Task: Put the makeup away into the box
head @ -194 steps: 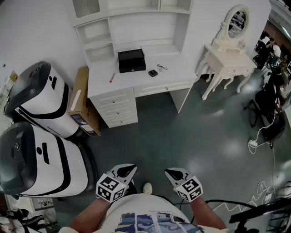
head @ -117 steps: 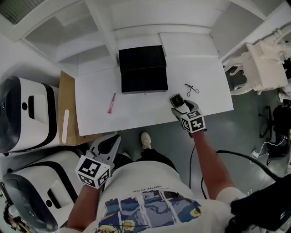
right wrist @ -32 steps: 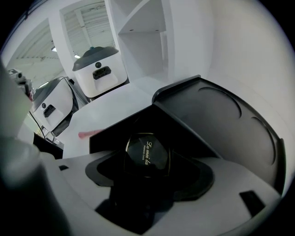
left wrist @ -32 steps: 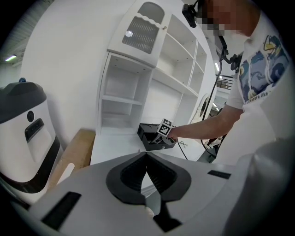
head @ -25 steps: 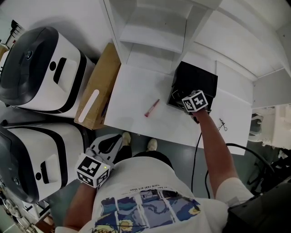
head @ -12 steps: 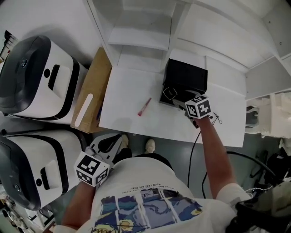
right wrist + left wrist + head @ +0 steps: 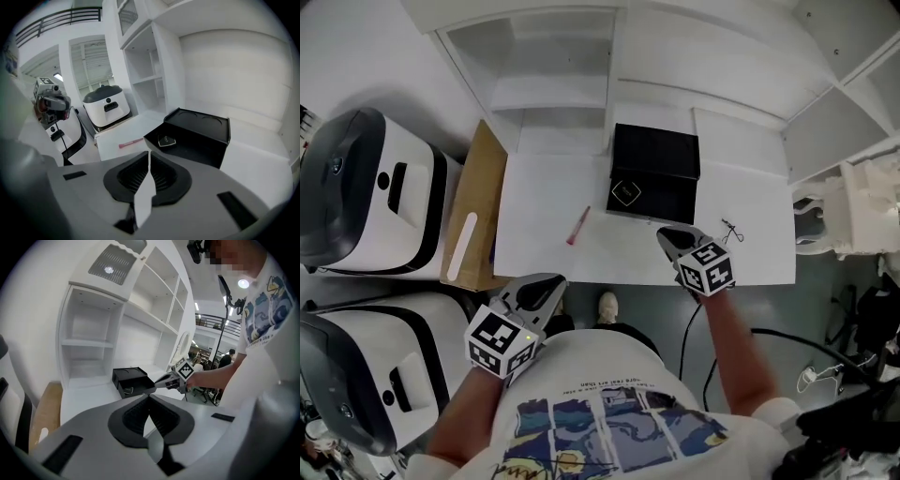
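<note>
Left hand-held gripper point(image 7: 551, 284) jaws together, empty, left arm point(image 7: 461, 422) bent. Right hand-held gripper point(image 7: 666, 237) jaws just closed, nothing between, right arm point(image 7: 727, 342) stretched forward.

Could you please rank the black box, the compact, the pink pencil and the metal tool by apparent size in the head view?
1. black box
2. pink pencil and compact: about alike, pencil longer, compact wider
3. metal tool
</note>
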Available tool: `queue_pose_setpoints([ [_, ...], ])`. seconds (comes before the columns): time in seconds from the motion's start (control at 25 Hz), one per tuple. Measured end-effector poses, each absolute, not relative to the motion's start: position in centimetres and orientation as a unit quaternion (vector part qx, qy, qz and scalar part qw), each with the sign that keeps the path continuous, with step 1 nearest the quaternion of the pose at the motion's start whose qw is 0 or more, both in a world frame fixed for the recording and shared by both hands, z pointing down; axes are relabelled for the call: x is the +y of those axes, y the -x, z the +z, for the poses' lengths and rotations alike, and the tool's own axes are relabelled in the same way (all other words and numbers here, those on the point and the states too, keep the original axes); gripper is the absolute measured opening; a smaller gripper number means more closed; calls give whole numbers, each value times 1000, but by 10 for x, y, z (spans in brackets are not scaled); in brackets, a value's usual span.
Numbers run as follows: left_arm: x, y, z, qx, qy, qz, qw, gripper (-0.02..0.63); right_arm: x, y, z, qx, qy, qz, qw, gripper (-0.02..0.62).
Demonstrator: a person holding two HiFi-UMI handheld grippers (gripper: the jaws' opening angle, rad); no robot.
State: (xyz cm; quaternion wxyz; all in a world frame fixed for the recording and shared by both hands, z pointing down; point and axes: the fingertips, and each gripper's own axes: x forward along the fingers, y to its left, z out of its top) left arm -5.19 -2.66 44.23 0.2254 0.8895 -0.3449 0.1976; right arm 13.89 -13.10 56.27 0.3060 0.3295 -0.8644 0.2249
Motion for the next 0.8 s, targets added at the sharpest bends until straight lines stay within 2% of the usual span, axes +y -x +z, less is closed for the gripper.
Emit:
queue_pose_setpoints([
  [0.4,-31,10,451,-303,-906,203,215,14,-69,-180,565,-856,-355,227,300,26],
  [0.8,-29,-26,454,-275,-913,210,215,14,-72,-273,585,-809,-453,236,292,30],
])
